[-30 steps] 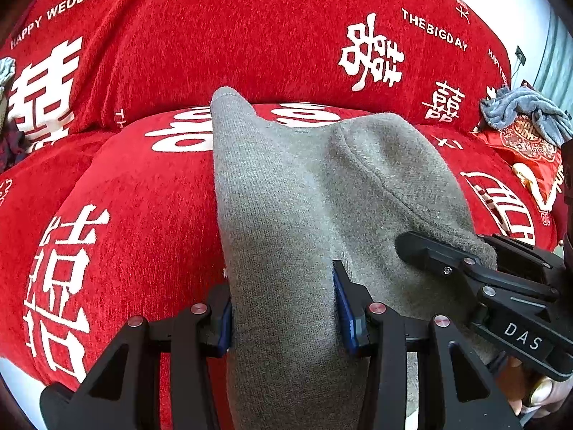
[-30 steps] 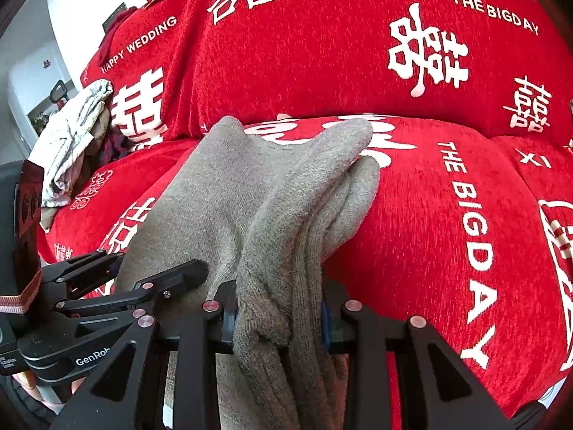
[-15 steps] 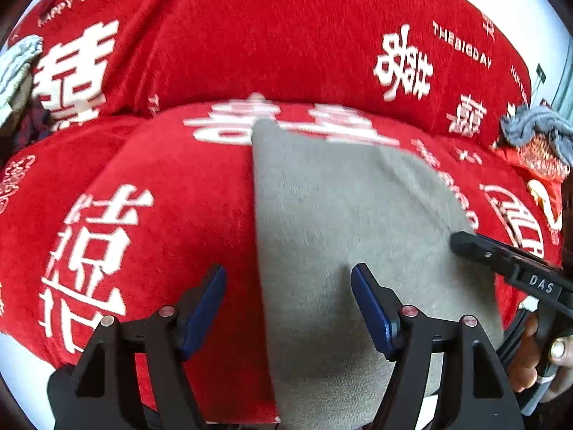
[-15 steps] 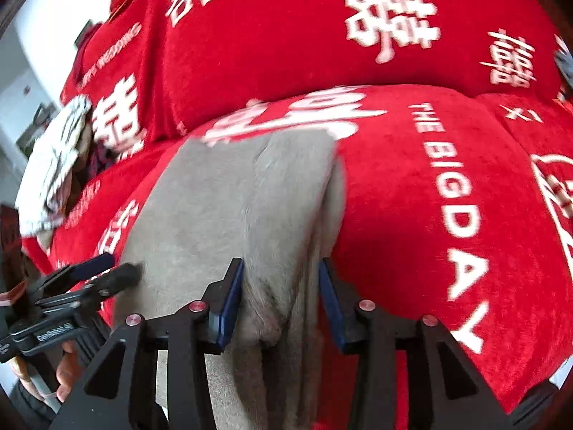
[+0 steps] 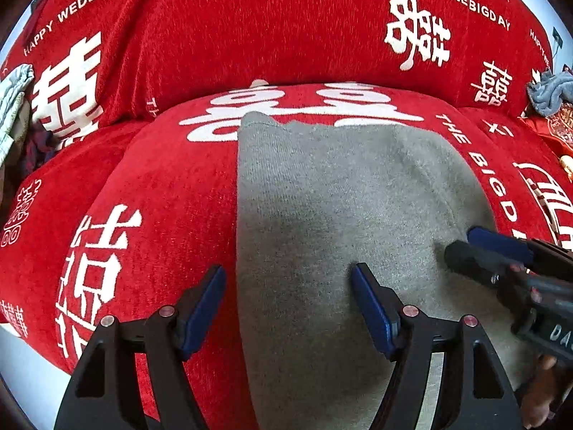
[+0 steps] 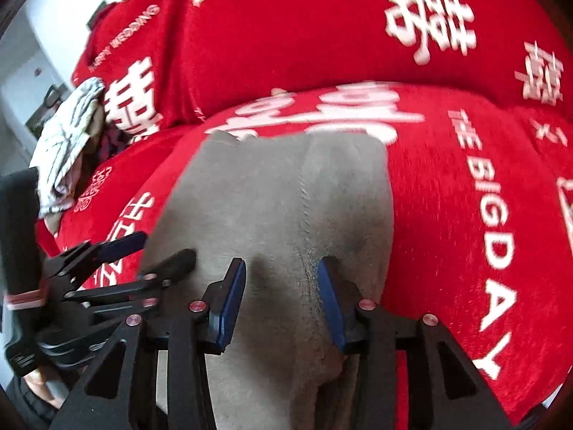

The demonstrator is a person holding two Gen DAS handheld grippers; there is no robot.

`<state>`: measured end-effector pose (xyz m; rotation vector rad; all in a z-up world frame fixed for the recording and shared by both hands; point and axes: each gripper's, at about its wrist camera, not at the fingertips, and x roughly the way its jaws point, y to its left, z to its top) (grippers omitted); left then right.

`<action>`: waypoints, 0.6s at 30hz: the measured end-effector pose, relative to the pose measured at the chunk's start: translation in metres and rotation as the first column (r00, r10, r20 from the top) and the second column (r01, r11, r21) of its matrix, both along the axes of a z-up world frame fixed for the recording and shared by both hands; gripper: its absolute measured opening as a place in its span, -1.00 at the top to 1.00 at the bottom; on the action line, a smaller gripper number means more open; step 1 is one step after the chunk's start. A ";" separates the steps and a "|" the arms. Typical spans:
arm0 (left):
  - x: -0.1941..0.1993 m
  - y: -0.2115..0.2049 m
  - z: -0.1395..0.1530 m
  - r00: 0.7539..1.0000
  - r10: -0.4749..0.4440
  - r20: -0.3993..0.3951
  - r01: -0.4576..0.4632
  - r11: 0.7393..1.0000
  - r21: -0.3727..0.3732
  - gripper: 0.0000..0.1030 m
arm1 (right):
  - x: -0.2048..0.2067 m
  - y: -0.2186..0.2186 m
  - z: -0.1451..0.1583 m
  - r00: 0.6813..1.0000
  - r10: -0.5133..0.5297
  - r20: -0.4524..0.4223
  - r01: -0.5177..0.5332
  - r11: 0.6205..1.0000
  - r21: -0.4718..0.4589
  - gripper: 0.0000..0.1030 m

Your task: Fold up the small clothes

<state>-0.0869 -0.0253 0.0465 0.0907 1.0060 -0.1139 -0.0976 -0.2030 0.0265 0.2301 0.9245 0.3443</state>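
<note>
A grey knit garment (image 5: 340, 208) lies flat on the red sofa seat cushion (image 5: 161, 193); it also shows in the right wrist view (image 6: 279, 208). My left gripper (image 5: 288, 279) is open, its jaws astride the garment's left edge, holding nothing. My right gripper (image 6: 281, 276) is open just above the near part of the garment, with a seam running between its jaws. The right gripper also shows at the right of the left wrist view (image 5: 462, 243), and the left gripper at the left of the right wrist view (image 6: 164, 247).
The red sofa back (image 5: 250, 28) with white lettering rises behind the seat. A pale striped cloth pile (image 6: 68, 136) lies at the sofa's left end. A blue-grey cloth (image 5: 551, 93) lies at the far right.
Both grippers have let go of the grey garment and opened. The garment has dropped from a raised, bunched fold to lying flat on the cushion. Both grippers have drawn back a little.
</note>
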 end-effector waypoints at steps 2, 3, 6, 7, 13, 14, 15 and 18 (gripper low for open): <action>0.001 0.001 -0.001 1.000 0.012 0.008 -0.012 1.000 0.016 -0.65 | 0.001 -0.001 0.000 1.000 0.003 -0.005 -0.003 1.000 0.001 0.12; 0.000 0.002 -0.001 1.000 0.009 0.008 -0.009 1.000 0.010 -0.65 | 0.000 -0.001 0.003 1.000 0.005 -0.007 -0.005 1.000 -0.011 0.12; -0.011 0.006 0.007 1.000 0.009 0.026 -0.009 1.000 -0.006 -0.64 | -0.020 0.006 0.016 0.999 0.028 0.032 -0.026 0.997 -0.070 0.11; -0.017 0.006 0.010 0.999 0.001 0.037 -0.001 1.000 -0.004 -0.64 | -0.029 0.009 0.020 0.997 0.047 0.055 -0.042 0.996 -0.082 0.11; -0.053 0.001 0.017 0.993 -0.051 0.109 0.045 0.997 0.058 -0.65 | -0.081 0.021 0.027 0.982 0.129 0.136 -0.113 0.986 -0.119 0.10; -0.054 0.002 0.016 0.993 -0.053 0.109 0.045 0.997 0.066 -0.64 | -0.082 0.022 0.023 0.983 0.132 0.124 -0.117 0.985 -0.128 0.10; -0.056 0.001 0.013 0.993 -0.054 0.108 0.046 0.996 0.080 -0.64 | -0.083 0.023 0.015 0.985 0.130 0.111 -0.112 0.982 -0.155 0.10; -0.058 0.002 0.004 0.993 -0.059 0.100 0.052 0.996 0.073 -0.65 | -0.086 0.019 -0.002 0.990 0.104 0.092 -0.086 0.980 -0.182 0.11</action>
